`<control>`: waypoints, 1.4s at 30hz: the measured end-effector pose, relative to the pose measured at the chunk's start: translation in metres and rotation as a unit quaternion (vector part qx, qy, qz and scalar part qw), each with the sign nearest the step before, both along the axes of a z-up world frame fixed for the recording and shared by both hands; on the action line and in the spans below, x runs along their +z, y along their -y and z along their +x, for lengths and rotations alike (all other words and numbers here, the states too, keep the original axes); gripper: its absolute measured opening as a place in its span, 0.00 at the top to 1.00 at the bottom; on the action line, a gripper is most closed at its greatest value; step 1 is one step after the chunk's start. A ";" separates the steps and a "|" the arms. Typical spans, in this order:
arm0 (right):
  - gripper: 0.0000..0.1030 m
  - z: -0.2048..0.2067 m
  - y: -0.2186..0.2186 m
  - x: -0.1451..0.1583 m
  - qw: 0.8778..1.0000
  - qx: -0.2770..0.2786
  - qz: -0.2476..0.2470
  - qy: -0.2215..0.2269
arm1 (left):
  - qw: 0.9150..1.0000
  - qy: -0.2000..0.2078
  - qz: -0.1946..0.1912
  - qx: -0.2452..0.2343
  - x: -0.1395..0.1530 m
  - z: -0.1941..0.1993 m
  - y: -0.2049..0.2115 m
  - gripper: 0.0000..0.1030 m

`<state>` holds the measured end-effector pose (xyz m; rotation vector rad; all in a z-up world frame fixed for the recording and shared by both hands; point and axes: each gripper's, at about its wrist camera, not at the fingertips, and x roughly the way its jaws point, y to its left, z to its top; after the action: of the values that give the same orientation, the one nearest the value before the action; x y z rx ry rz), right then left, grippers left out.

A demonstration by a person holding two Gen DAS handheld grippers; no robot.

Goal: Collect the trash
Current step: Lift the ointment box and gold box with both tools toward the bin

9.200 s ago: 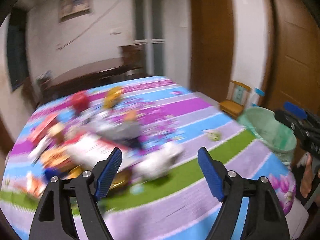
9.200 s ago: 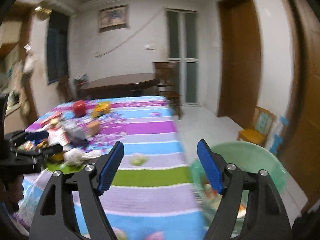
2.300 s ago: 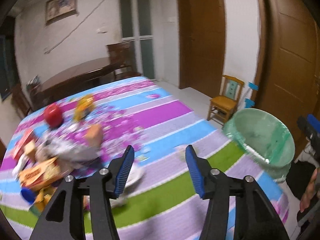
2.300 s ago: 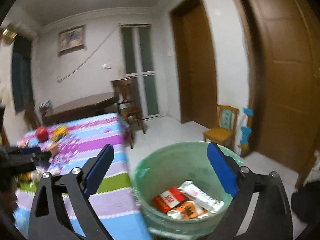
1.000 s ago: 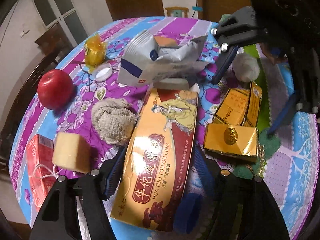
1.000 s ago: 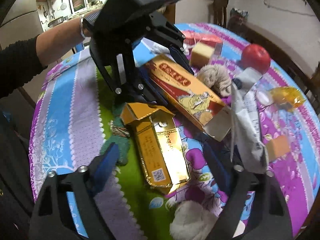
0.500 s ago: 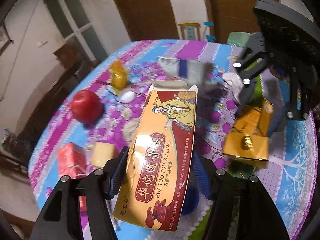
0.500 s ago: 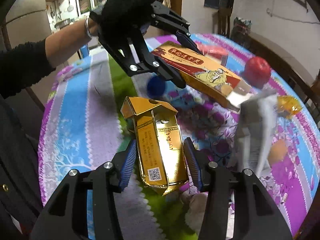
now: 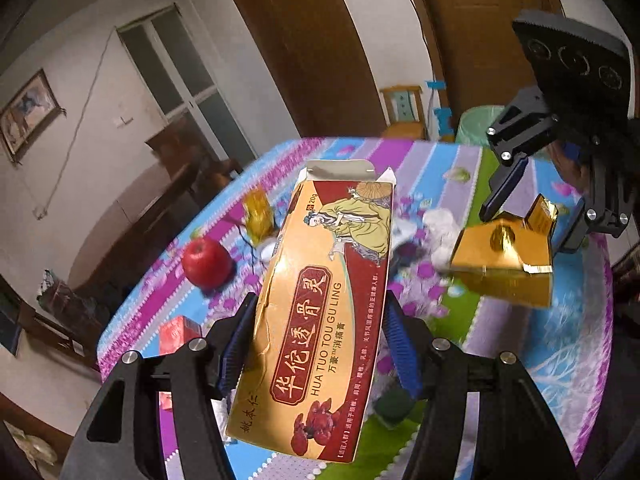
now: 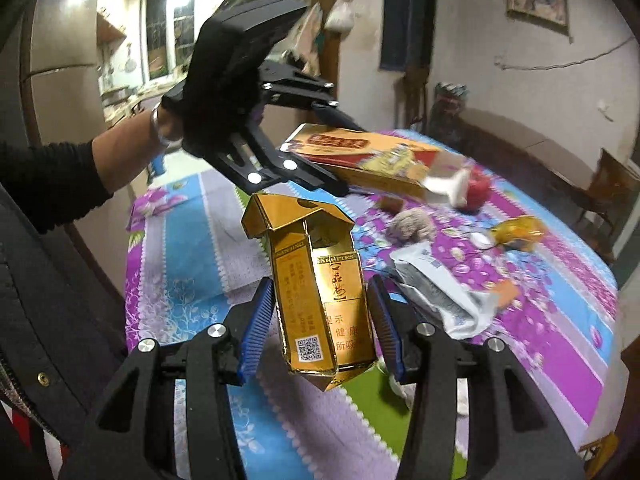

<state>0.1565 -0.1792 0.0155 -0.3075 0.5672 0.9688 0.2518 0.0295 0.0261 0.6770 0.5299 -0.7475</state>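
My left gripper [image 9: 320,340] is shut on a long orange and red ointment box [image 9: 320,304] and holds it in the air above the table. The box also shows in the right wrist view [image 10: 372,160], with the left gripper [image 10: 340,152] around it. My right gripper [image 10: 320,328] is shut on an open gold cigarette carton [image 10: 320,292], lifted off the table. The carton shows in the left wrist view [image 9: 504,264] with the right gripper [image 9: 532,216] on it. A green-lined trash bin [image 9: 476,124] stands beyond the table's far edge.
On the striped tablecloth [image 10: 192,248] lie a red apple [image 9: 206,260], a yellow wrapper [image 9: 258,214], a small red box [image 9: 176,334], a grey foil bag [image 10: 440,292], a woolly ball [image 10: 412,226] and white tissue [image 9: 440,220]. A small wooden chair [image 9: 402,108] stands by the door.
Both grippers have risen higher off the table with their boxes. The left view now tilts up toward the room and the bin.
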 end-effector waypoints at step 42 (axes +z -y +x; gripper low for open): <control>0.55 -0.081 0.136 0.002 0.901 -0.413 0.122 0.057 | 0.953 0.081 -0.136 0.259 -0.003 -0.072 0.161 0.39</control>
<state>0.0753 -0.3148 0.0173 0.1123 0.3983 0.1850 0.1801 -0.1313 0.0234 0.3124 0.4168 -0.2575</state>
